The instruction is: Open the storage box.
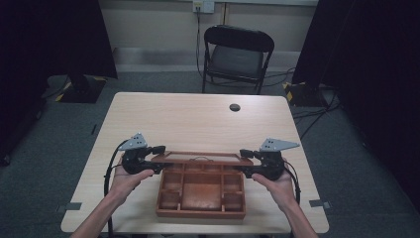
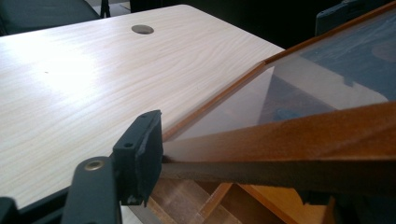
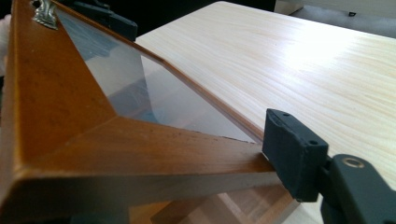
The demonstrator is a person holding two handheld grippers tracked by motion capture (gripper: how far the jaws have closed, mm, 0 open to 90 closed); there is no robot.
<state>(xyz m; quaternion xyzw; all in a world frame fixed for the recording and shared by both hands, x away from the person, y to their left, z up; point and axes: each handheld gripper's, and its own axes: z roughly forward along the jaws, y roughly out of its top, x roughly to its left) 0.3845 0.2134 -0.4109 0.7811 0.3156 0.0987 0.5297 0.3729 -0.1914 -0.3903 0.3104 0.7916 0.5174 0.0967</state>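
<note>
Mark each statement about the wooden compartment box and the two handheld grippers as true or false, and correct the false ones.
1. The brown wooden box with compartments has its glass-paned, wood-framed lid raised. True.
2. The left gripper clamps the lid's frame at one side. True: in the left gripper view a black pad presses the frame's edge.
3. The right gripper rests on the table away from the box. False: it grips the lid's other side.
4. The box's compartments are full of items. False: those in sight look empty.
5. A black folding chair stands beyond the pale wooden table. True.
</note>
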